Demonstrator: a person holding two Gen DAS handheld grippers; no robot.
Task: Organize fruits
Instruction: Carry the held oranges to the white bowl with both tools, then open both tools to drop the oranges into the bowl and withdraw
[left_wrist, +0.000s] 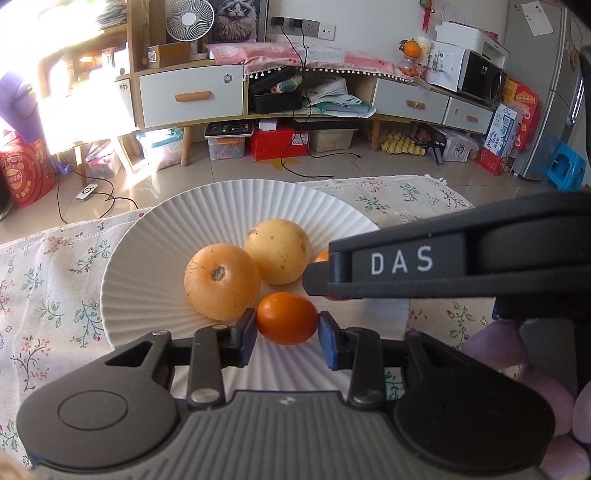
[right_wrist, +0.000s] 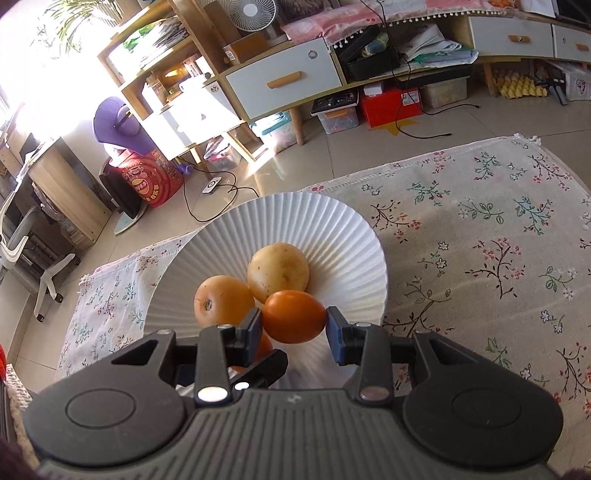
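Both hands are over the white ribbed plate (left_wrist: 140, 258), which sits on the table under a flowered cloth (right_wrist: 480, 229), and each is carrying a small orange fruit down toward it. The risk I see is crowding: two pale yellow round fruits (left_wrist: 221, 280) already lie touching in the middle of the plate, and the two tools are working just beside each other, the right one crossing right in front of the left one's camera. If either fruit is let go while resting against a round neighbour or on the sloping rim, it will likely roll, and one tool could knock the other's load on the way out. The left tool (left_wrist: 287, 325) has its blue pads (left_wrist: 248, 334) pressed on the ends of an orange fruit (left_wrist: 287, 318), low over the near part of the plate, beside the nearer yellow fruit. The right tool (right_wrist: 294, 325) pinches its own orange fruit (right_wrist: 294, 315) the same way, end to end, in front of the yellow pair; from here I can't tell whether it already touches the plate.
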